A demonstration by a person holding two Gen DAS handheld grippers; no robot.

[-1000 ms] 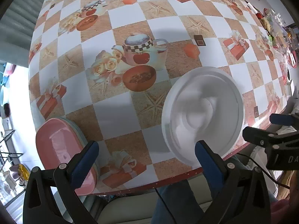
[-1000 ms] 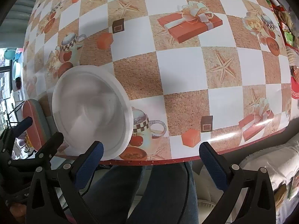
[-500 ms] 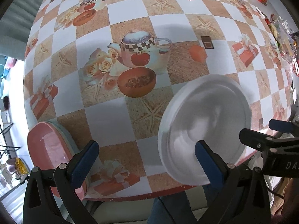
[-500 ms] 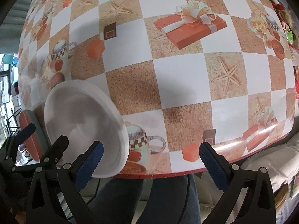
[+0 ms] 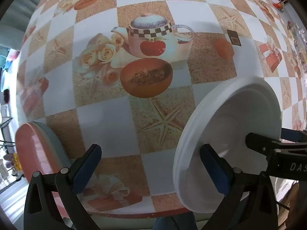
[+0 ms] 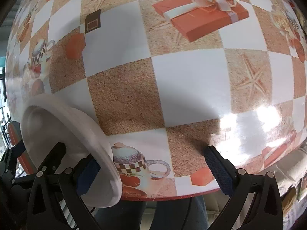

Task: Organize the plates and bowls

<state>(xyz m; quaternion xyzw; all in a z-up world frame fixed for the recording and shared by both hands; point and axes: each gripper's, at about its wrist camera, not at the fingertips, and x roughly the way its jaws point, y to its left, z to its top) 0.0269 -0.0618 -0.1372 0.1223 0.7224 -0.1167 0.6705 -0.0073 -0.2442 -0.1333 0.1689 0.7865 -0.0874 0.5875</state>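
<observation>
While both grippers are reaching in spread, pinching nothing, white plate [image 5: 230, 134] is sitting at near table edge [image 6: 163, 197], between left gripper [image 5: 153, 169] and right gripper [image 6: 151, 170], probably for transfer to pink stack [image 5: 34, 149] on left.

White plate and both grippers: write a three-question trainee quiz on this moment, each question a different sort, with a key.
1. True or false: the white plate lies flat on the checkered tablecloth.
2. Multiple choice: where does the pink plate on its stack sit in the left wrist view? A) far side of the table B) near left edge of the table C) under the white plate
3. Fill in: the left gripper and the right gripper both have their jaws ____.

Key: 1 false, it is tilted on edge between the two grippers. 2 B. 3 open.
</observation>
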